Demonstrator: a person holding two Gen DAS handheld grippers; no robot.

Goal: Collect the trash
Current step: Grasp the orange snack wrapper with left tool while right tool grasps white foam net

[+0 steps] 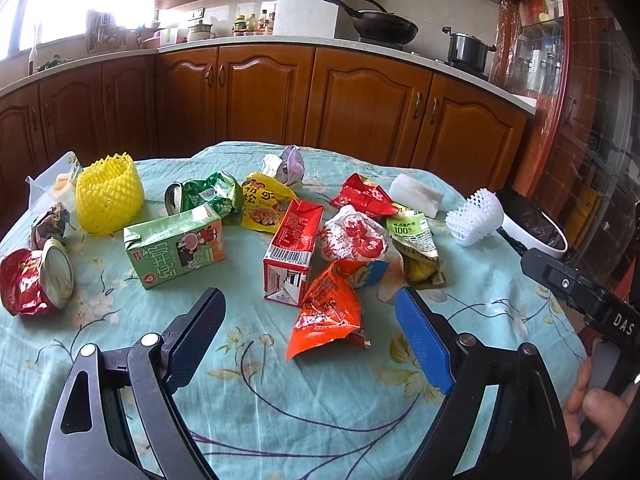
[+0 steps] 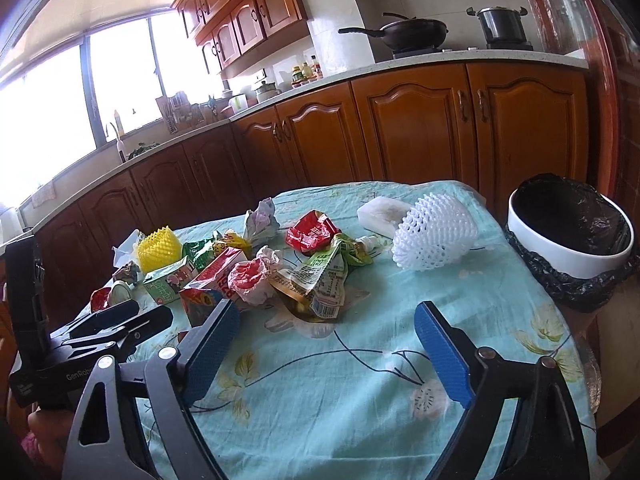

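Trash lies scattered on a table with a light blue floral cloth (image 1: 280, 400). An orange snack bag (image 1: 326, 312) lies just ahead of my open, empty left gripper (image 1: 312, 300). Behind it stand a red carton (image 1: 292, 248), a green milk carton (image 1: 176, 250) and a yellow foam net (image 1: 110, 192). My right gripper (image 2: 324, 316) is open and empty, above the cloth (image 2: 340, 400). Ahead of it lie a green wrapper (image 2: 320, 280) and a white foam net (image 2: 434, 236). A white bin with a black liner (image 2: 568, 232) stands at the table's right edge.
More wrappers, a crushed red cup (image 1: 36, 284) and a white foam block (image 1: 416, 194) lie across the table. Wooden kitchen cabinets (image 1: 280, 92) run behind it, with a wok (image 1: 384, 26) and a pot on the counter. The bin also shows in the left wrist view (image 1: 534, 224).
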